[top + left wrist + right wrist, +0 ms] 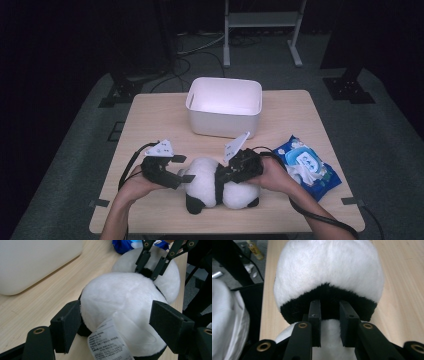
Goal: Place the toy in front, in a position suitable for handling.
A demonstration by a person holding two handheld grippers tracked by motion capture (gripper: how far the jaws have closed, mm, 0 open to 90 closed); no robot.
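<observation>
A black-and-white plush panda [215,187] lies near the table's front edge. My left gripper [185,169] is open at its left side. In the left gripper view the jaws [118,326] straddle the round white body [125,295], one on each side, with a printed label [110,342] hanging between them. My right gripper [222,175] comes in from the right and is shut on the panda's black band [329,295] between the two white parts. The right gripper [150,267] also shows pinching that band in the left gripper view. Its fingers [315,315] stand close together.
A white plastic bin [225,105] stands at the back middle of the wooden table [150,120]. A blue pack of wet wipes [307,167] lies just right of my right hand. Black cables trail from both grippers toward the front edge.
</observation>
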